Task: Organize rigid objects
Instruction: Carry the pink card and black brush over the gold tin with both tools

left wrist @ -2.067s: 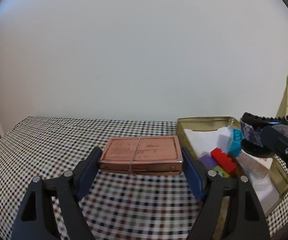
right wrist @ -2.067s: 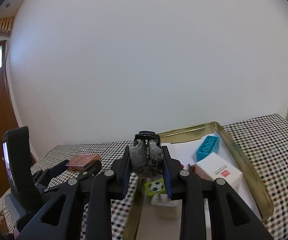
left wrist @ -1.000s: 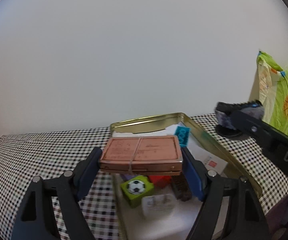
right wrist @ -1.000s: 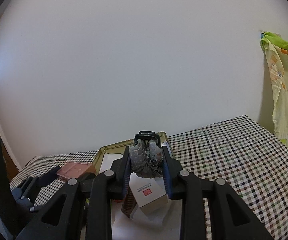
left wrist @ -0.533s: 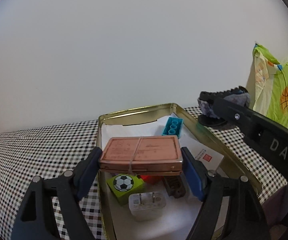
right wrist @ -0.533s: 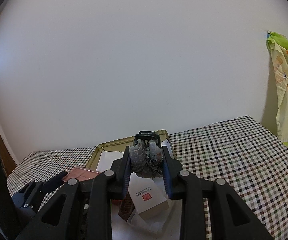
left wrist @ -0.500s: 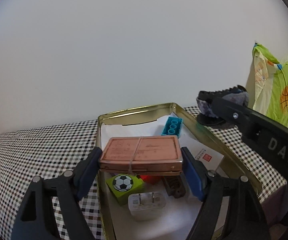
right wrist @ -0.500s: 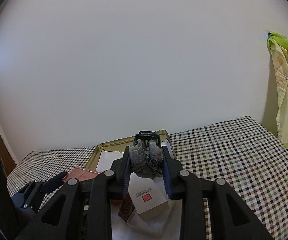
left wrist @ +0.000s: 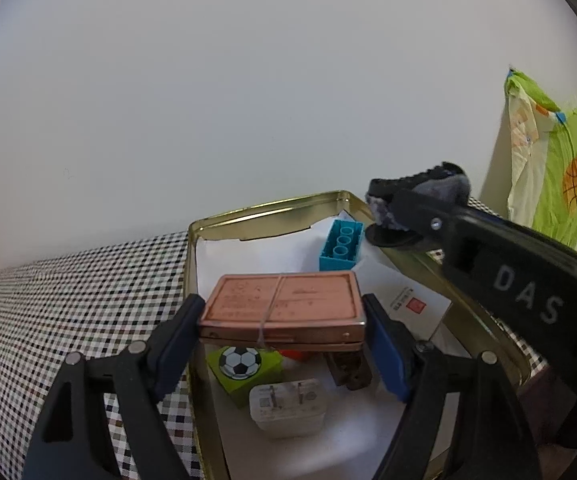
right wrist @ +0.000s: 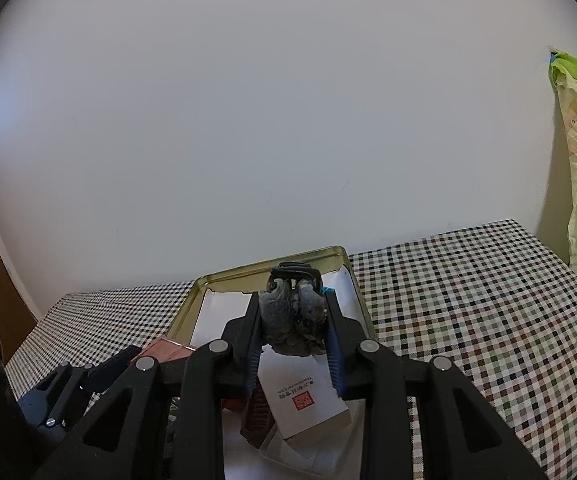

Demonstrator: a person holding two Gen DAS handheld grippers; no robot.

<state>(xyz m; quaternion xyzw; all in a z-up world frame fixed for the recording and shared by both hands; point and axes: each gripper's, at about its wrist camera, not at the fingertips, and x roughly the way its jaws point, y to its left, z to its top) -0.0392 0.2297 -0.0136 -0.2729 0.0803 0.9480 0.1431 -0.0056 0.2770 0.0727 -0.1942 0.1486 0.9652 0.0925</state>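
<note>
While the left claw (left wrist: 282,316) clenched a flat copper-coloured case (left wrist: 282,306) by its two short ends, level and clear of everything, a gold tin tray (left wrist: 264,210) lay directly below and ahead of it on the checked surface (left wrist: 80,280). White paper lined the tray. Under the case sat a green block with a football sticker (left wrist: 244,364), a white plug adapter (left wrist: 288,404) nearer the claw's base, a sliver of something red and a dark brown piece (left wrist: 348,370) toward the right finger. Beyond the case stood a blue brick (left wrist: 342,246), studs showing, and to its right a white box (left wrist: 412,304) bearing a red square stamp; its small print was too fine to read. The right claw (right wrist: 292,320) was clamped on a grey and black hair clip (right wrist: 292,312), held above the tray's far right part, with the white box just beneath it. White letters "DAS" ran along that claw's black arm. A green patterned cloth (left wrist: 548,168) hung at the far right.
</note>
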